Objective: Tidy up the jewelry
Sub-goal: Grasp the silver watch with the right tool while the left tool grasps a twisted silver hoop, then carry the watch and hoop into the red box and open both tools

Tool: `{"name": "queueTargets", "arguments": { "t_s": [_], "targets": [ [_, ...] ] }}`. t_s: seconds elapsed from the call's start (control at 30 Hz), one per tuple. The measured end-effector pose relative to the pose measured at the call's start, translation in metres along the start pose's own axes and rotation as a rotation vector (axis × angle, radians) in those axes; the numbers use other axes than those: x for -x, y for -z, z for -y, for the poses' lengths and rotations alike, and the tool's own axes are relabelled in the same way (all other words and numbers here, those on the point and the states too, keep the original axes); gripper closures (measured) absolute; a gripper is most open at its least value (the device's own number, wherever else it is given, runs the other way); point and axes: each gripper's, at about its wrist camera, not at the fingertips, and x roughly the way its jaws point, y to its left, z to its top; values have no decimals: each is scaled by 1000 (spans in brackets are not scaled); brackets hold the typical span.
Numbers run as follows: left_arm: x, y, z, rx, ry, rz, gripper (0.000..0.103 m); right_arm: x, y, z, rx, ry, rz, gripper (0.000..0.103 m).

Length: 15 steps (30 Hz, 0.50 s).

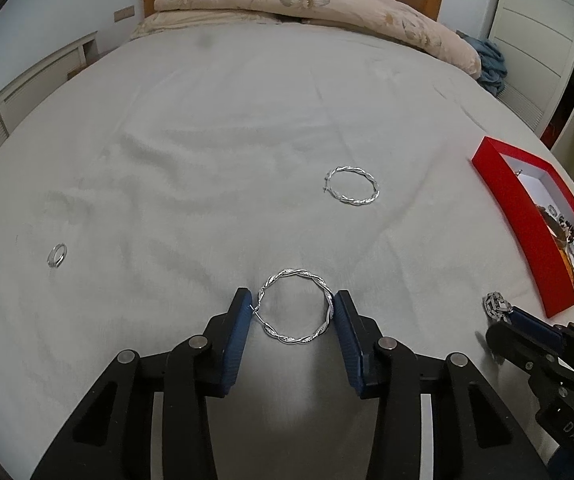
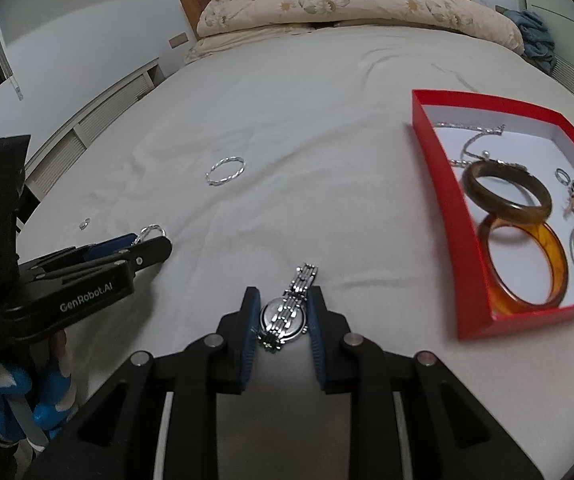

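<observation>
Pinching a twisted hoop (image 1: 295, 306) in the left gripper (image 1: 293, 312), right gripper (image 2: 283, 316) clamped on a watch (image 2: 287, 312), red box (image 2: 443, 184) off to its right

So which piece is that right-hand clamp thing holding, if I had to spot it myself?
Start at the red box on the white bed, then look just left of it. Between the blue pads of the right gripper sits a silver wristwatch with a round face and a linked metal band, unlike the plain hoops lying nearby.
</observation>
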Motion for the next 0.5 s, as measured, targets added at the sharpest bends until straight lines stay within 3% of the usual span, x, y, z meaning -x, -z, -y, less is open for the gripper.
{"name": "queueTargets", "arguments": {
  "t_s": [0.5],
  "targets": [
    [48,10,27,-10,20,26,62,52,5,1,-10,-12,37,81]
  ]
}}
